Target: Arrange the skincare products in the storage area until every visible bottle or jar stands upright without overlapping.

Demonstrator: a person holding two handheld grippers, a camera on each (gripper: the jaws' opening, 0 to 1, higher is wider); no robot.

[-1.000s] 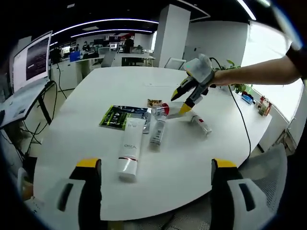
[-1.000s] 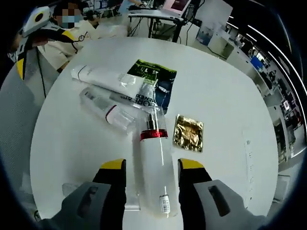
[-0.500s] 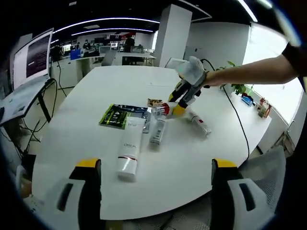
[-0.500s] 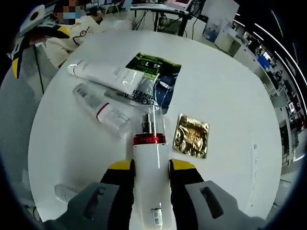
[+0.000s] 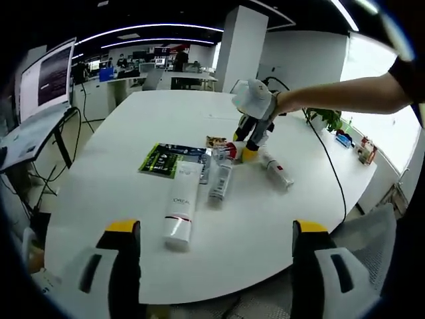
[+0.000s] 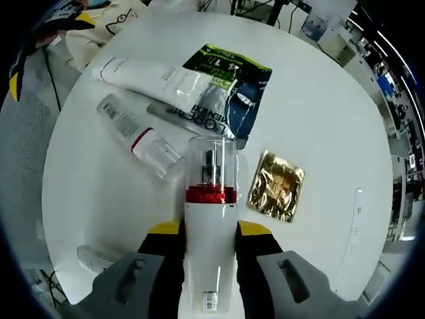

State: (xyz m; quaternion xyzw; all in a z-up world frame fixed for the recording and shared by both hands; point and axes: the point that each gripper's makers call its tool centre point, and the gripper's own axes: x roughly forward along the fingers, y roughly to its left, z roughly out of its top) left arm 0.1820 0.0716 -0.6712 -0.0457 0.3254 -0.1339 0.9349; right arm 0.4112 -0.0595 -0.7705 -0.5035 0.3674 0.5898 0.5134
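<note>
Jaws of right gripper (image 6: 210, 232) clamp red-banded bottle (image 6: 210, 229).

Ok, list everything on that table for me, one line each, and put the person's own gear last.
Pump bottle: one, white with red band and clear cap, between the right claw's jaws.
Tube: one, white, lying flat, partly over the sachet.
Clear bottle: one, clear with a red band, lying beside the tube.
Small bottle: one, white, lying apart near the right claw.
Sachet: one, green and dark blue, flat.
Foil packet: one, gold, flat beside the pump bottle.
Table: one, white, round.
Right claw: yellow tips, shut on the pump bottle.
Left claw: yellow tips, open, holding nothing.
</note>
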